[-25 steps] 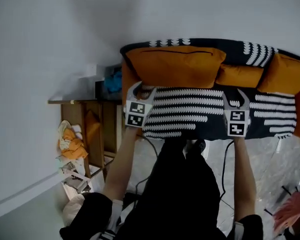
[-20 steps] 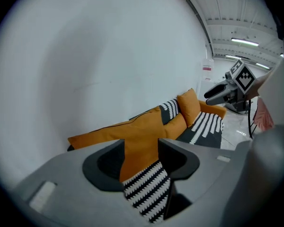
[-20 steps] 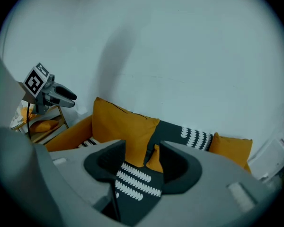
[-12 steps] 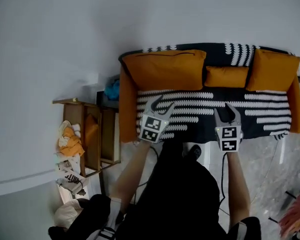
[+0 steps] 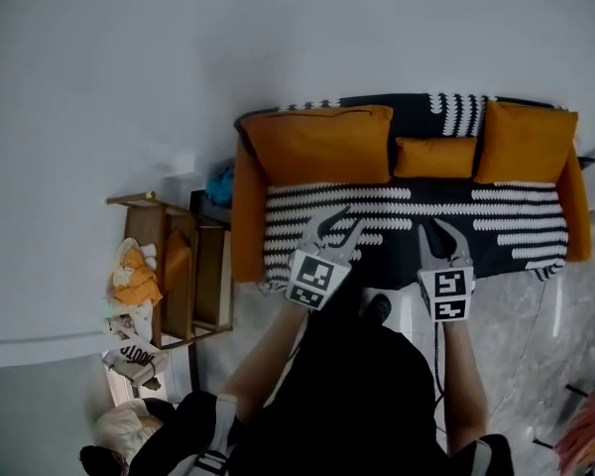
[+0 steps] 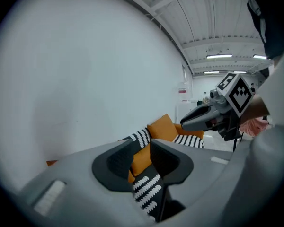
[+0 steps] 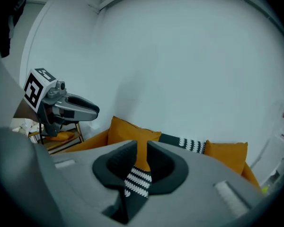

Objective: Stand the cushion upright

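The sofa [image 5: 248, 228] carries a black-and-white striped cover [image 5: 407, 228] over seat and back. Three orange cushions stand against its backrest: a large cushion [image 5: 317, 145] at the left end, a small cushion [image 5: 434, 157] in the middle, and a third cushion [image 5: 526, 142] on the right, seemingly touching the small one.

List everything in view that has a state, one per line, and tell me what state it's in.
large cushion: upright, leaning on the back of the sofa.
small cushion: upright against the back, between the other two.
right cushion: upright against the back.
left tongs: slightly open, just been closing, nothing between them.
right tongs: slightly open, just been closing, nothing between them.
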{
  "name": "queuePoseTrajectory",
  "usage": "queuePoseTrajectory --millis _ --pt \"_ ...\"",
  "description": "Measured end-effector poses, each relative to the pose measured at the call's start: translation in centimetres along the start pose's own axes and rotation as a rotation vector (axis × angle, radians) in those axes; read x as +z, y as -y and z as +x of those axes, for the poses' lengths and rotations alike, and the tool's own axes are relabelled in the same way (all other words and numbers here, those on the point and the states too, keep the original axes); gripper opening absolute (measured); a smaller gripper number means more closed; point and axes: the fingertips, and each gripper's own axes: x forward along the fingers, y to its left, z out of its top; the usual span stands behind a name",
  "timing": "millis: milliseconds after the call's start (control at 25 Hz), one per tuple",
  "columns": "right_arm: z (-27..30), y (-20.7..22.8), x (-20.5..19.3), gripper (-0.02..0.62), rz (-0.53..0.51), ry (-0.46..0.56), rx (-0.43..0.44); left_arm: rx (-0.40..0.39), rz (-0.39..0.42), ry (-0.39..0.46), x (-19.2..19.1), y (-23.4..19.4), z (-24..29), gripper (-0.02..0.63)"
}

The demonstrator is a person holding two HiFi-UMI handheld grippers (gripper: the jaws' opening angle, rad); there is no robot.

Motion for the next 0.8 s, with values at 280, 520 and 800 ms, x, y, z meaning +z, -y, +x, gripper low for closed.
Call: queuePoseTrajectory --millis 280,520,800 --pt "-3.3 -0.7 1.7 0.013 0.026 0.08 -0.002 -0.018 -0.034 0.076 2.4 2.2 -1.4 0.042" --pt "-5.8 -1.6 3.8 0.005 0.043 0.168 0.025 -0.04 -0.06 0.116 4.0 3.6 -2.4 0.014" --pt "-7.3 -1.5 5.0 0.003 0.087 0.225 0.026 -0.056 -0.068 0.138 5.1 4.9 -3.2 0.012"
